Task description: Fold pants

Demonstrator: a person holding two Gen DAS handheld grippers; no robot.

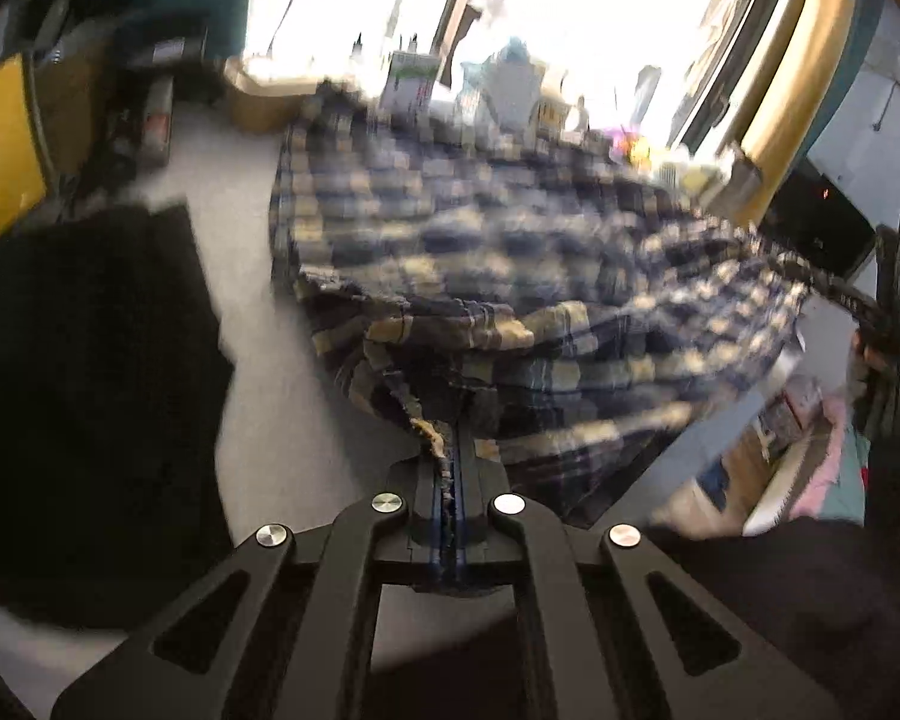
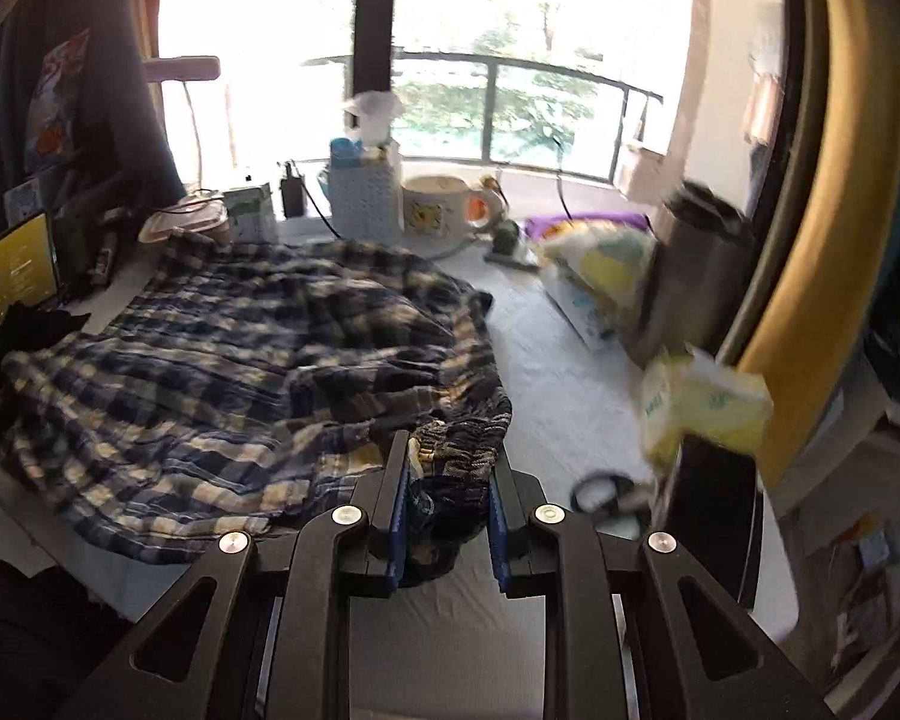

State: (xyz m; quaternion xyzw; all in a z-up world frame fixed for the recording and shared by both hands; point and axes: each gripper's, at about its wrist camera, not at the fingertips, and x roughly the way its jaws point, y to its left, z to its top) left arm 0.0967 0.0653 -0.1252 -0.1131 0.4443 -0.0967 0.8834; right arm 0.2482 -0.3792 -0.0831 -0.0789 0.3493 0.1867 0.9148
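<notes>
Blue and cream plaid pants point(image 2: 240, 348) lie spread and rumpled on a white table point(image 2: 558, 384). In the left wrist view the pants point(image 1: 510, 252) are blurred by motion. My left gripper point(image 1: 450, 450) is shut on an edge of the pants, with cloth pinched between its pads. My right gripper point(image 2: 450, 450) has its jaws partly apart around the gathered waistband point(image 2: 462, 438), which bunches between the blue pads point(image 2: 397, 510). The right gripper also shows at the far right of the left wrist view point(image 1: 888, 324).
At the table's far side stand a white woven basket point(image 2: 366, 204), a mug point(image 2: 444, 207), a small carton point(image 2: 249, 213) and a lidded bowl point(image 2: 180, 222). A steel tumbler point(image 2: 690, 264), a snack bag point(image 2: 600, 276) and a yellow tissue pack point(image 2: 708, 408) are right. Dark cloth point(image 1: 90, 408) lies left.
</notes>
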